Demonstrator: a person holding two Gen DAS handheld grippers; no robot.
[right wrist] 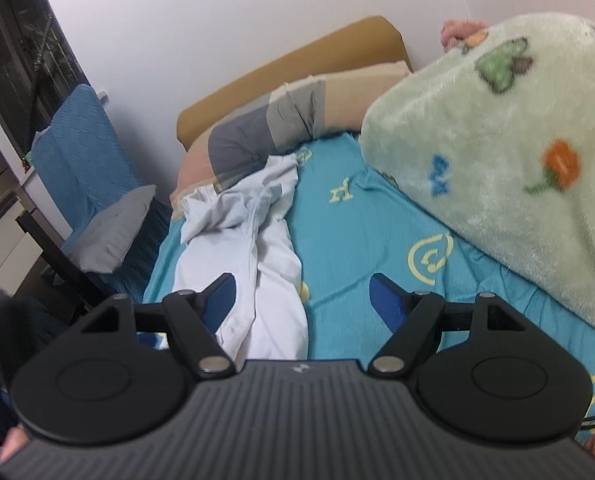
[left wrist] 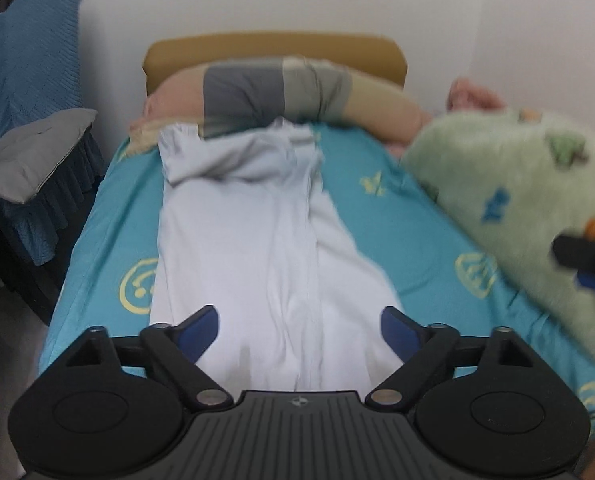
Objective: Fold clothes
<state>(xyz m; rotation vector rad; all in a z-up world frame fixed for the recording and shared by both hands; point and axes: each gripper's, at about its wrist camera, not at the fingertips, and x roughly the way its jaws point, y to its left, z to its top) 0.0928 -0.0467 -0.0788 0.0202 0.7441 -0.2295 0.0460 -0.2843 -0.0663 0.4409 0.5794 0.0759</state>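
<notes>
A pale blue-white garment (left wrist: 253, 248) lies lengthwise on the turquoise bed sheet (left wrist: 409, 216), folded into a long strip, with its far end bunched near the pillow. My left gripper (left wrist: 299, 322) is open and empty, hovering over the garment's near end. The garment also shows in the right wrist view (right wrist: 253, 240), lying on the sheet (right wrist: 361, 232). My right gripper (right wrist: 301, 294) is open and empty, above the garment's near right edge. The right gripper's tip shows at the right edge of the left wrist view (left wrist: 585, 260).
A fluffy green blanket (left wrist: 517, 200) is heaped on the bed's right side, also in the right wrist view (right wrist: 497, 152). A grey and beige pillow (left wrist: 273, 92) lies against the tan headboard (left wrist: 273, 48). A blue-covered chair with a grey cushion (left wrist: 33, 156) stands left of the bed.
</notes>
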